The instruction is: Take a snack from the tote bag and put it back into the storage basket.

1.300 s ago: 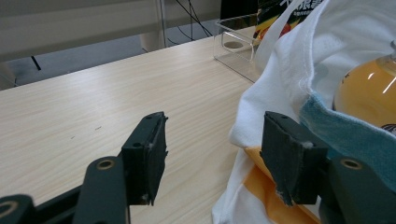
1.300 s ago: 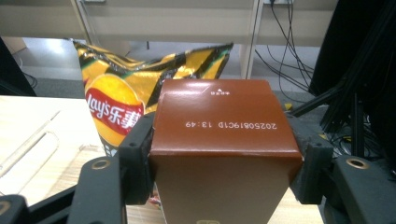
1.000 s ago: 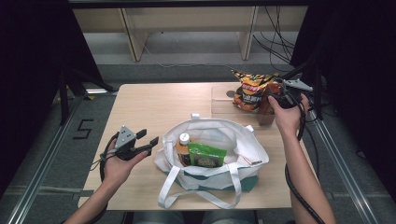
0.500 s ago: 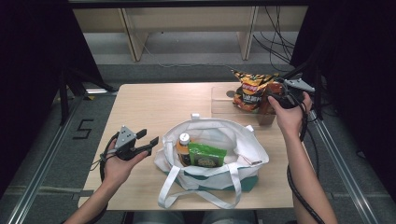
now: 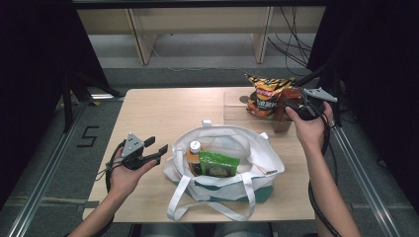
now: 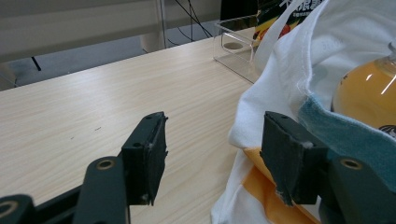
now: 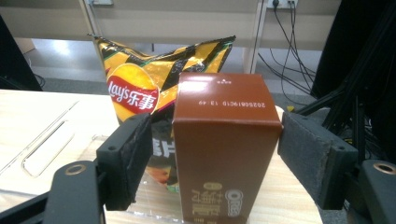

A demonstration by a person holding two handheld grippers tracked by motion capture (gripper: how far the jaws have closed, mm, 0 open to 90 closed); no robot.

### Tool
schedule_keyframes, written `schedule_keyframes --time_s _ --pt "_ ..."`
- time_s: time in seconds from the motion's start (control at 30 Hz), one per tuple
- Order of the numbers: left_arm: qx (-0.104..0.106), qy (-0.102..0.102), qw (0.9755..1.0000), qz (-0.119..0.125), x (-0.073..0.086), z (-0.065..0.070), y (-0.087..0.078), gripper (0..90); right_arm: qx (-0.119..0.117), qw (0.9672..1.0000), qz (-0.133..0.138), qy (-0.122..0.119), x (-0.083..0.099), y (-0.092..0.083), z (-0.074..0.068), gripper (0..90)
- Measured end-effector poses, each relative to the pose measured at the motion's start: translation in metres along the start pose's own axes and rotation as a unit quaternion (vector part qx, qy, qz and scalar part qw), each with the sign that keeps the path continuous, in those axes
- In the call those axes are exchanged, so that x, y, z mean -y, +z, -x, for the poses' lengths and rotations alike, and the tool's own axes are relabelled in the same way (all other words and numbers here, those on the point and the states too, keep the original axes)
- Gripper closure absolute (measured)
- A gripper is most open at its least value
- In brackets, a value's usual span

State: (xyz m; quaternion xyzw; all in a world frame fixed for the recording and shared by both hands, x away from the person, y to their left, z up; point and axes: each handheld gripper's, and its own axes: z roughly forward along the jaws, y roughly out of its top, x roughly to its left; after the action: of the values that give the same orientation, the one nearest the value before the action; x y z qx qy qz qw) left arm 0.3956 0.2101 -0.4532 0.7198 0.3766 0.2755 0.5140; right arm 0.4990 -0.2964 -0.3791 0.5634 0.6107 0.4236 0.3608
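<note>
- Brown box [image 7: 224, 154]: upright at the far right of the bench [image 5: 168, 113], just in front of the clear tray [image 5: 234, 103]; framed between the jaws of the right tool [image 7: 215, 158], whose jaws have just been opening. A gap is seen on the left side; contact on the right side cannot be told. The box is judged released or not yet gripped.
- Chip bag [image 7: 154, 88]: stood in the tray directly behind the box.
- White tote bag [image 5: 222, 148]: open at bench centre, already loaded with an orange drink bottle [image 5: 193, 157] and a green packet [image 5: 217, 164]. Packing is judged partly done; box and chips remain outside.
- Left tool [image 6: 212, 158]: released, nothing between the jaws, held just beside the tote's left side.
- View notes: the printed date code on the box top is legible in the right gripper view; the bag's contents are laid out in the high view; the tote's teal lining [image 6: 345, 135] is seen close in the left gripper view.
</note>
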Motion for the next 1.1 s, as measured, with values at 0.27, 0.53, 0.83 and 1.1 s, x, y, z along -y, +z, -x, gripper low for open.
schedule_keyframes --time_s 0.27,0.53,0.83,1.1 --pt "-0.001 -0.001 1.0000 0.001 0.000 0.000 0.000 40.1 -0.006 1.0000 0.004 -0.001 0.004 -0.019 0.002 28.1" --pt "-0.001 -0.001 1.0000 0.001 0.000 0.001 0.000 40.1 -0.028 0.9996 0.007 -0.004 0.010 -0.039 0.001 33.2" --pt "0.000 0.000 1.0000 0.000 0.000 0.001 0.000 40.2 -0.053 0.9983 0.012 -0.019 0.017 -0.054 -0.007 40.9" --pt "-0.002 -0.002 1.0000 0.000 0.001 0.000 -0.001 40.2 -0.085 0.9957 0.011 -0.036 0.019 -0.068 -0.019 44.7"
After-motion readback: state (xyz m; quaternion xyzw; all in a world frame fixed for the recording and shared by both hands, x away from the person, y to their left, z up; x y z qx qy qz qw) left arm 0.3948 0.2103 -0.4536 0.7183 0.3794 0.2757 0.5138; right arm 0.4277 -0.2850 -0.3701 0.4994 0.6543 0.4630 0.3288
